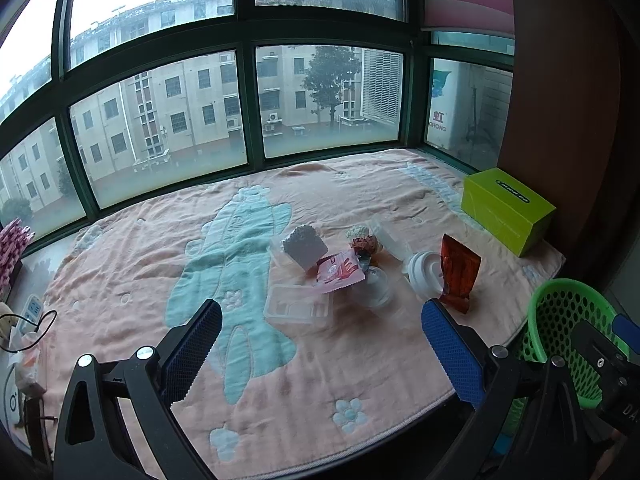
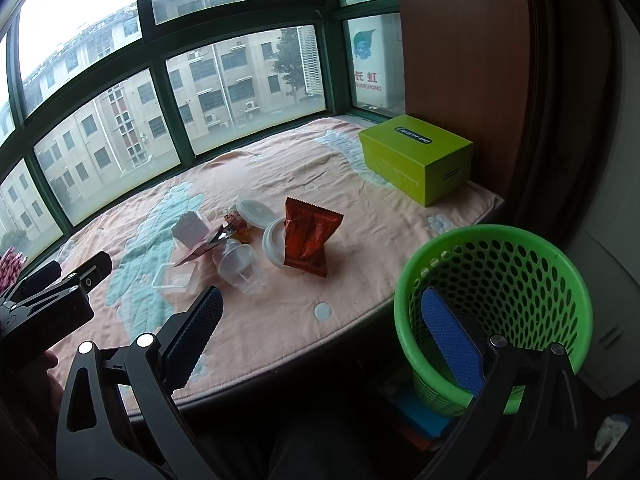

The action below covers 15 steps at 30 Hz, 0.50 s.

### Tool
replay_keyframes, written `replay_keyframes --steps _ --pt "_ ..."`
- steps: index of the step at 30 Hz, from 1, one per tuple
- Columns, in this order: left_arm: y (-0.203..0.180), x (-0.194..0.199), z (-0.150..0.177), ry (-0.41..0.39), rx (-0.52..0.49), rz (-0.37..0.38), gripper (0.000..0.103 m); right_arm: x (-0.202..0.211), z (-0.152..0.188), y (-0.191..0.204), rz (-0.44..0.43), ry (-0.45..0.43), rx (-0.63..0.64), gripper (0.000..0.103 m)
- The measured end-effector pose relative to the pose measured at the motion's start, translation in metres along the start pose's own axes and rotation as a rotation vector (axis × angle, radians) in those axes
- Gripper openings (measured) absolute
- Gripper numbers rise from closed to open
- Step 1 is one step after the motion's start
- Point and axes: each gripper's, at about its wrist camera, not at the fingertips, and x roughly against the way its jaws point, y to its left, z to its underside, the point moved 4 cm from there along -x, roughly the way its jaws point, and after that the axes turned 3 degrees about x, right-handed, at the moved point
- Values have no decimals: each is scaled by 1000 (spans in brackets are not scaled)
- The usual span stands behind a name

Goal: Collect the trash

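On the pink blanket (image 1: 360, 360) covering the surface lies the trash, clustered near the middle: a red wrapper (image 1: 458, 276) standing on edge, a white lid (image 1: 424, 274) touching it, a clear cup (image 1: 378, 288) on its side, a clear tray (image 1: 298, 304). My left gripper (image 1: 320, 344) and right gripper (image 2: 320, 332) both hang wide open and hold nothing. The red wrapper seems the easiest first pick: I would close on its upright edge, not press down, since thin foil will likely crumple and slip. The right wrist view shows the green basket (image 2: 496, 236), empty so far as visible, beside the surface's edge; the left wrist view shows only part of its rim.
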Motion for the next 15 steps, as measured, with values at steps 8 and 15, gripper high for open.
replay_keyframes --steps 8,15 --pt "0 0 -1 0 1 0 97 0 -1 0 -1 1 0 98" --pt "0 0 -2 -2 0 2 97 -1 0 0 -2 1 0 98"
